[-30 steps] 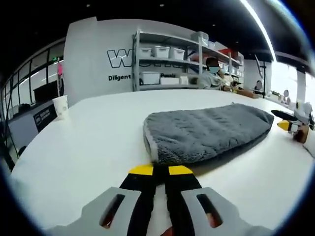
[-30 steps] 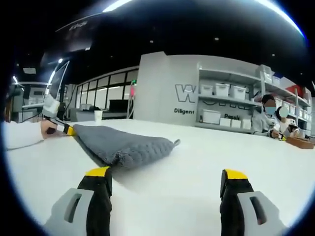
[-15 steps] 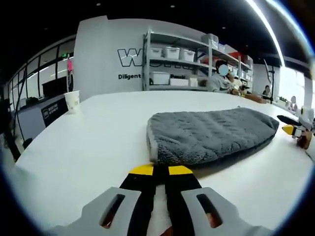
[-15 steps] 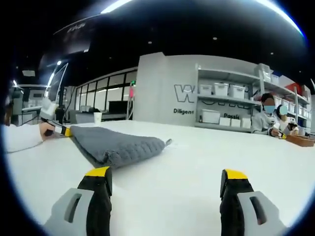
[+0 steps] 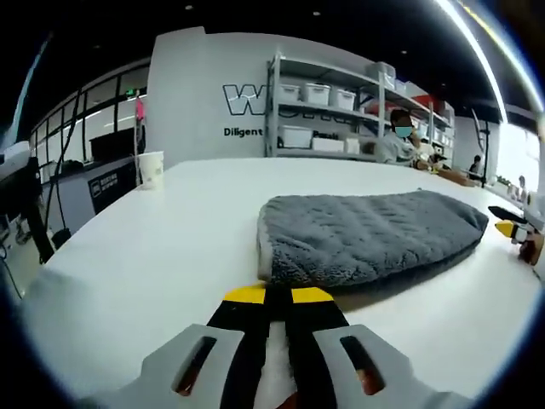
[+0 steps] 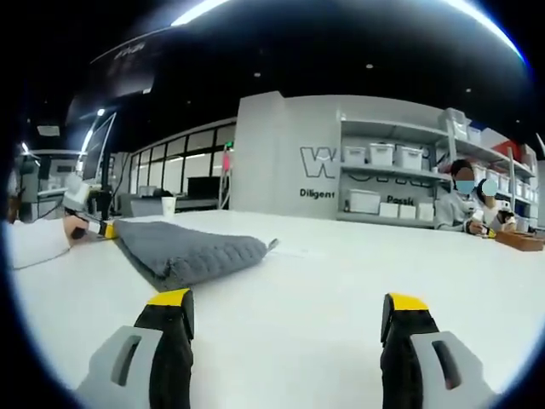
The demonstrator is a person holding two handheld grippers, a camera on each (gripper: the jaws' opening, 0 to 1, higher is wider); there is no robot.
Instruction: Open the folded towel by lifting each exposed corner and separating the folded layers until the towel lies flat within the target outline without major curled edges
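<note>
Grey plush towel (image 5: 366, 234), folded, lies flat on white table (image 5: 170, 230). Thick fluffy pile, pale trim along near short edge. Layers stacked, long rounded shape. Right gripper view: same towel (image 6: 183, 247), one corner tip sticking out.

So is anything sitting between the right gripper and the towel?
Nothing visible: bare white table lies between the open right gripper and the folded grey towel, which sits ahead and to its left.

The folded grey plush towel (image 5: 366, 236) lies on the white table (image 5: 170, 230) just ahead of the left gripper (image 5: 278, 295), a paper cup (image 5: 152, 169) far left behind.
</note>
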